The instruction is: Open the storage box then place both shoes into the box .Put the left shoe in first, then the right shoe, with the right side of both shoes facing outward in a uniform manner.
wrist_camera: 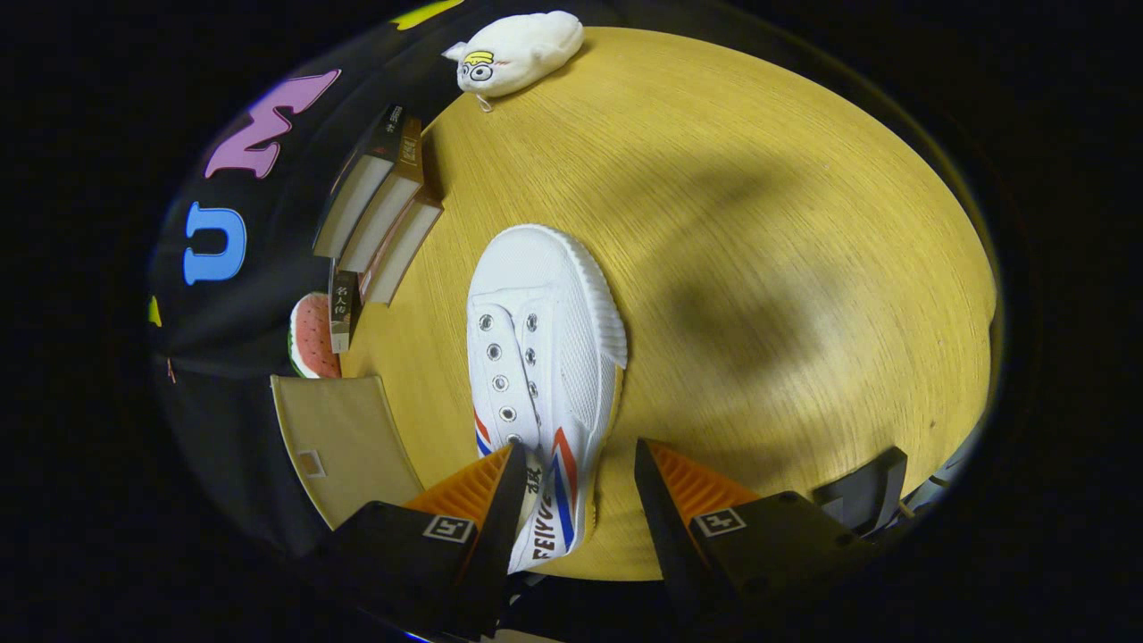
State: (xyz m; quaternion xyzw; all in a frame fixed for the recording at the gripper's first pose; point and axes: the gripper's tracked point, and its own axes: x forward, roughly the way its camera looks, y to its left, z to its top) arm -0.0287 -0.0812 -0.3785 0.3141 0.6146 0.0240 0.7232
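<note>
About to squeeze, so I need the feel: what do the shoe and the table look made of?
Shoe: white woven canvas upper, mesh-like weave, metal eyelets, ribbed rubbery toe rim, matte. Table: yellowish wood or wood-look laminate with fine grain lines, low sheen. The tool is open, the shoe's heel end between its fingers, against one.

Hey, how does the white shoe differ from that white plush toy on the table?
The white shoe lies between the claw's open fingers, heel toward them; the plush toy sits far beyond, at the table's far edge. The shoe has eyelets and red-blue stripes; the toy has a cartoon face. Both are white.
</note>
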